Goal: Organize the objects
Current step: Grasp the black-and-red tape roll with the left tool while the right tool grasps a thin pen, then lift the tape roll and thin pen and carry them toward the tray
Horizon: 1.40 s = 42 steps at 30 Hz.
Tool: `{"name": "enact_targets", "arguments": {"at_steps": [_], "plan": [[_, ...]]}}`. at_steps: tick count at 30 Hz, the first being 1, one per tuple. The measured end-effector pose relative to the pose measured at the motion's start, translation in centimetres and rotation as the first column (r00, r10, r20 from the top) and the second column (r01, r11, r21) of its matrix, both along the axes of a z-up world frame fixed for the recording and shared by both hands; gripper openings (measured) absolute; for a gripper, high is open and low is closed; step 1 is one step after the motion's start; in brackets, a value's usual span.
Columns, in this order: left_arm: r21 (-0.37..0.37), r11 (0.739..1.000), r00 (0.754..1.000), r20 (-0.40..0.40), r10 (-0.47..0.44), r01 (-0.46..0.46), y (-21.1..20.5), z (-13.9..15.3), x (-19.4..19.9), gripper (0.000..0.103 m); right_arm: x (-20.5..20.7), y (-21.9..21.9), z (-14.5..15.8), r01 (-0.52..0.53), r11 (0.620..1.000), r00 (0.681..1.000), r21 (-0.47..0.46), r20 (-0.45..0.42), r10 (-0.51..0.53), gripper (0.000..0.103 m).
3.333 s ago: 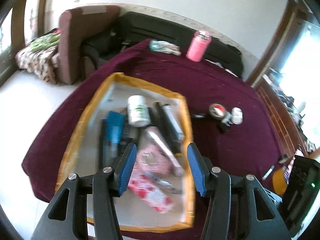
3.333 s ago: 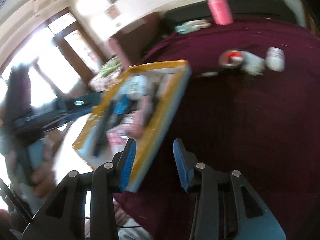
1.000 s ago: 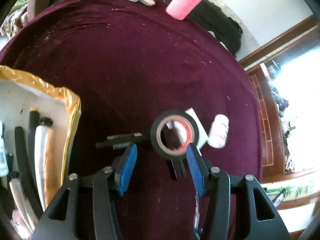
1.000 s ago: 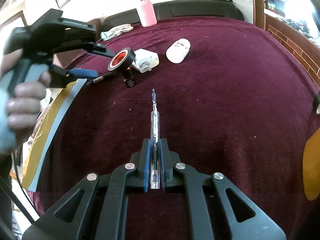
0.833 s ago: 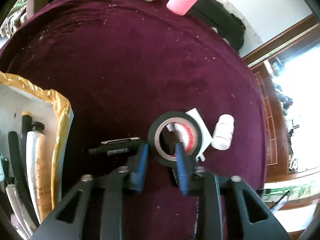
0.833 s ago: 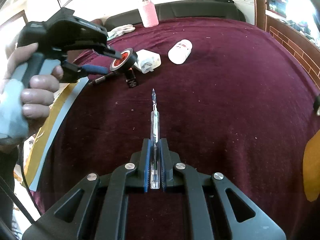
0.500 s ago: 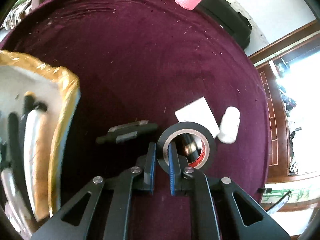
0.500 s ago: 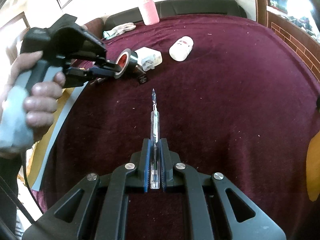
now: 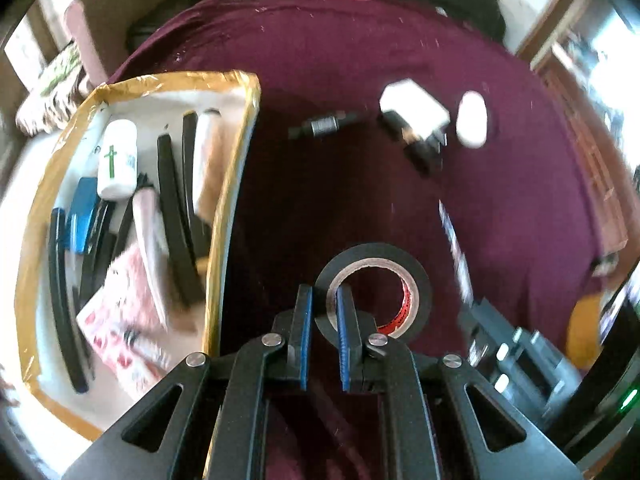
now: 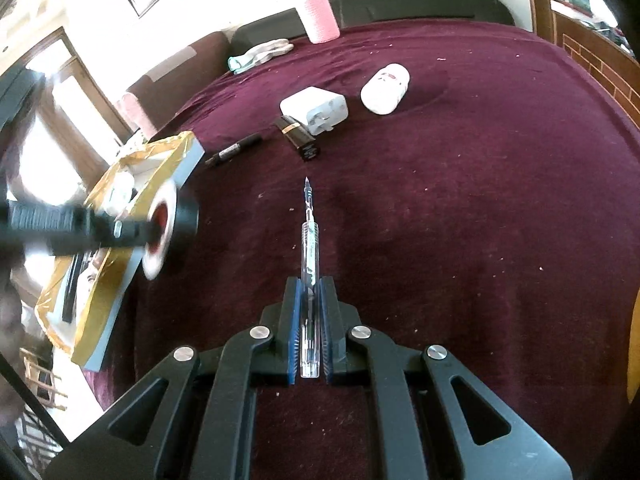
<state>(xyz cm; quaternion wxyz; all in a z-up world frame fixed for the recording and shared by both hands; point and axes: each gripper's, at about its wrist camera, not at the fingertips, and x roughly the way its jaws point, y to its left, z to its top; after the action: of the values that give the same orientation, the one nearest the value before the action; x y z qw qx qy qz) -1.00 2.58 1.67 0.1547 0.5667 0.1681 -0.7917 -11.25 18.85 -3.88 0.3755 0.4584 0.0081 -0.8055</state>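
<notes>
While the left gripper (image 9: 323, 312) clamps one wall of the black tape roll (image 9: 374, 289), held above the maroon cloth (image 9: 360, 184) just beside the gold-edged tray (image 9: 224, 216), the right gripper (image 10: 310, 320) is shut on a clear pen (image 10: 309, 248), tip fwd. Legible marks: a green cross on the white bottle (image 9: 117, 160) in the tray; other print on it, and the red label on the white bottle (image 10: 385, 88) on the cloth, too blurry to read.

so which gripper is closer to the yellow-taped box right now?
Left. The left gripper, shut on the tape roll, hangs just beside the box's near rim. The right gripper, shut on a pen, sits well off to the side over the maroon cloth.
</notes>
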Motion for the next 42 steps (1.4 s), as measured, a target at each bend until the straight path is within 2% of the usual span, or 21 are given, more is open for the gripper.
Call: {"name": "enact_targets", "arguments": {"at_steps": [6, 14, 20, 25, 29, 38, 42], "plan": [[-0.014, 0.997, 0.995, 0.059, -0.077, 0.078, 1.8, -1.6, 0.3, 0.009, 0.1, 0.0, 0.1, 0.003, 1.0, 1.0, 0.001, -0.007, -0.003, 0.007], [-0.038, 0.985, 0.986, 0.027, -0.167, 0.167, 2.4, -1.8, 0.0, 0.009, -0.3, 0.1, 0.0, 0.039, 0.999, 0.999, 0.016, -0.009, -0.039, 0.007], [-0.006, 0.984, 0.983, -0.041, -0.179, 0.179, 1.7, -1.7, 1.0, 0.01, -0.2, 0.1, 0.1, 0.049, 0.999, 0.998, 0.02, -0.03, -0.049, 0.007], [0.014, 0.982, 0.98, -0.064, -0.188, 0.189, 1.5, -2.1, 1.6, 0.013, 0.0, -0.3, 0.1, 0.053, 0.997, 0.997, 0.053, -0.054, -0.05, 0.007], [-0.012, 0.977, 0.974, -0.083, -0.212, 0.212, 2.1, -2.2, 1.7, 0.014, 0.3, -0.6, 0.1, 0.054, 0.996, 0.996, 0.073, -0.079, -0.049, 0.007], [0.047, 0.982, 0.974, -0.141, -0.175, 0.183, 1.2, -2.1, 2.5, 0.012, 0.6, -1.1, 0.1, 0.055, 0.993, 0.993, 0.106, -0.112, -0.043, 0.007], [0.031, 0.982, 0.971, -0.16, -0.178, 0.185, 0.9, -1.5, 3.5, 0.012, 0.9, -1.4, 0.1, 0.057, 0.99, 0.99, 0.125, -0.133, -0.04, 0.007]]}}
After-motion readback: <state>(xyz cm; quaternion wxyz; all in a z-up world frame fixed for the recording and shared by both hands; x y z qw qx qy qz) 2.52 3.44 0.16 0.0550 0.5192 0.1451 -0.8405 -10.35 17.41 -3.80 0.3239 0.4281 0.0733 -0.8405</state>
